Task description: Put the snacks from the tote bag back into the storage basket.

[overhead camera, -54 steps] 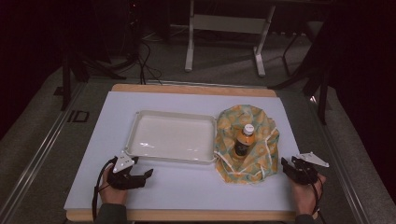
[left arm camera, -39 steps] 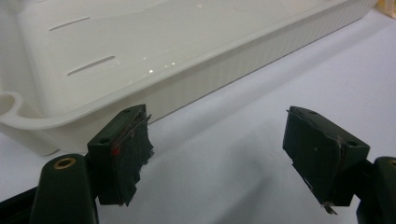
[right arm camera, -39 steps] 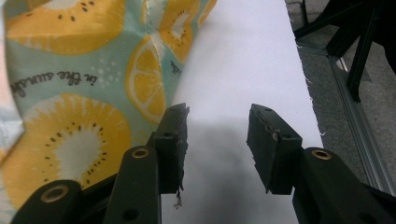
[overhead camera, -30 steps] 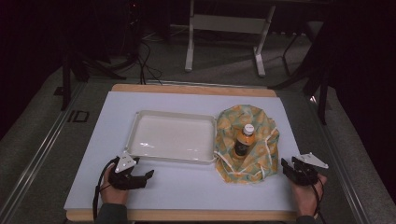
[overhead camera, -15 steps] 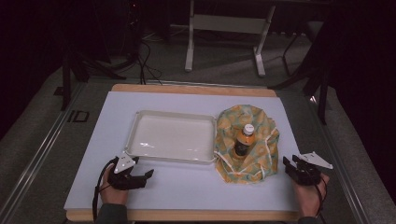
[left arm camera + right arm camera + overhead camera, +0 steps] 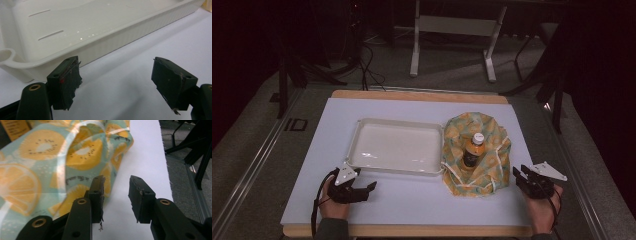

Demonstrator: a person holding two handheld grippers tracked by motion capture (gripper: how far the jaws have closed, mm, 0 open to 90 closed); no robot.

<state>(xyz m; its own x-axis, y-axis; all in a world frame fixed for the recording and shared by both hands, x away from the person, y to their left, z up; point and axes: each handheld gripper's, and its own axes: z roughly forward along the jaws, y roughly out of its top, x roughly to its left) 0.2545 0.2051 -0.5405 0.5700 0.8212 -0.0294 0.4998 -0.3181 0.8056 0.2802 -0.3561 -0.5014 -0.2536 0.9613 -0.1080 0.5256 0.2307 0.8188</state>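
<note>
The fruit-print cloth (image 6: 477,150) hides the bottle's (image 6: 472,150) lower body; its label is too small to read.

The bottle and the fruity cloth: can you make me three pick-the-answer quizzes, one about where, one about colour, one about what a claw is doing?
1. Where is the bottle?
A. in the tray
B. on the patterned cloth
C. on the floor

2. What colour is the tray?
A. white
B. red
C. black

3. How does the right claw stand?
A. clamped on the bottle
C. gripping the tray
B. apart, nothing between its jaws

Answers: 1 B, the cloth surrounds it; 2 A, the tray is pale white; 3 B, bare table shows between the jaws, which have just been closing.
</note>
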